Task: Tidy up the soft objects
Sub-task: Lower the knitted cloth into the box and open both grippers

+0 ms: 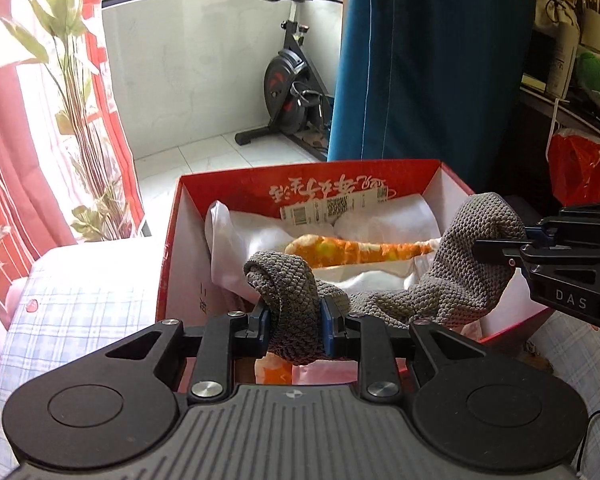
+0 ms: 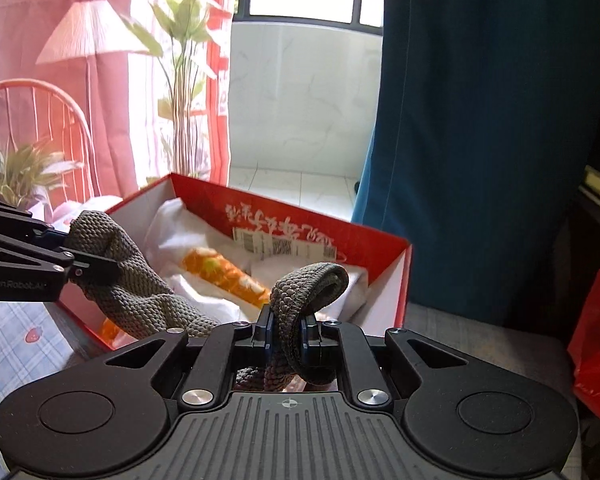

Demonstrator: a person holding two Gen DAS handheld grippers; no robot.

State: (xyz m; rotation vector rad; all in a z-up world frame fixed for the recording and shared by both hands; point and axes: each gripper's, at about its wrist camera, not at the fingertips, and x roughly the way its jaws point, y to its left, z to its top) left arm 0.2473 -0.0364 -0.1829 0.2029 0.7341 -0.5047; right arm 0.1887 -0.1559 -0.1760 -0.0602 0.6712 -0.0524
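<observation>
both claws are clamped on one grey knit cloth (image 1: 384,300), the left claw (image 1: 294,322) and right claw (image 2: 288,338) each pinching an end, its length slung crosswise over the near rim of the red box (image 1: 172,240).

A bed with a blue-and-white checked sheet (image 1: 80,300) carries an open red cardboard box (image 1: 172,248), which stands directly on it. A red plastic bag (image 2: 596,344) lies at its right side.
</observation>
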